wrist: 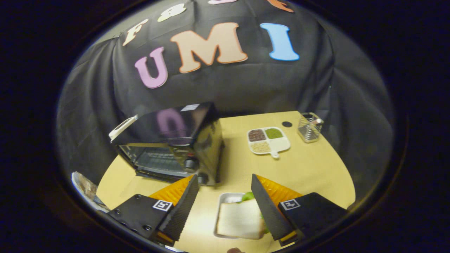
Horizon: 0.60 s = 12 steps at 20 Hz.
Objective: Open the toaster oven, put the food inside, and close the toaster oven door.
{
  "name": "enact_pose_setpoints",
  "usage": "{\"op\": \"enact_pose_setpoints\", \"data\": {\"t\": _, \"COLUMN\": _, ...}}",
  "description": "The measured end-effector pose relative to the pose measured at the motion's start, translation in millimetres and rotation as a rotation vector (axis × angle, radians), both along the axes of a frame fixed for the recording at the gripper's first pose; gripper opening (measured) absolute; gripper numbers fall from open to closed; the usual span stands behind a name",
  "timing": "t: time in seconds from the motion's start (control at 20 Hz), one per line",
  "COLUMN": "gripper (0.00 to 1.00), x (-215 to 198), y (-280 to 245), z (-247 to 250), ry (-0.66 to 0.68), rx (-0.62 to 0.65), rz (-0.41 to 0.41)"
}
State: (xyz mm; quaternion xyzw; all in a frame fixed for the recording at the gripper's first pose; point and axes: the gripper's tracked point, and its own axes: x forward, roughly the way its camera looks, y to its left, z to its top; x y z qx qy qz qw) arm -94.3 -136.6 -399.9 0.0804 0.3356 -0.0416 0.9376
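Observation:
A black toaster oven [175, 144] stands on the light wooden table [309, 168], ahead and to the left of my fingers, with its glass door closed and knobs at its right front. A small metal tray [225, 200] lies between my fingers, holding a sandwich [240, 219] of white bread with green lettuce showing at its far edge. My gripper [223, 182] hangs above the tray, open, with a wide gap between the fingers; neither finger touches the tray or the sandwich.
A white divided dish [269, 140] with grains and seeds sits beyond the fingers toward the right. A wire mesh holder [310, 127] stands at the far right by the table's edge, near a dark round spot [287, 124]. A patterned object [86, 189] lies off the table's left edge.

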Motion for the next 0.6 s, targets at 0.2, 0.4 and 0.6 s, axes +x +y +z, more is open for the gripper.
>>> {"op": "enact_pose_setpoints", "data": {"t": 0.2, "gripper": 0.95, "x": -20, "y": -43, "z": -22, "ry": 0.049, "rx": 0.027, "rz": -0.053}}
{"op": "enact_pose_setpoints", "data": {"t": 0.4, "gripper": 0.95, "x": -43, "y": -52, "z": -55, "ry": 0.133, "rx": 0.082, "rz": -0.063}}
{"op": "enact_pose_setpoints", "data": {"t": 0.6, "gripper": 0.94, "x": -58, "y": -41, "z": -84, "ry": 0.208, "rx": 0.148, "rz": -0.037}}
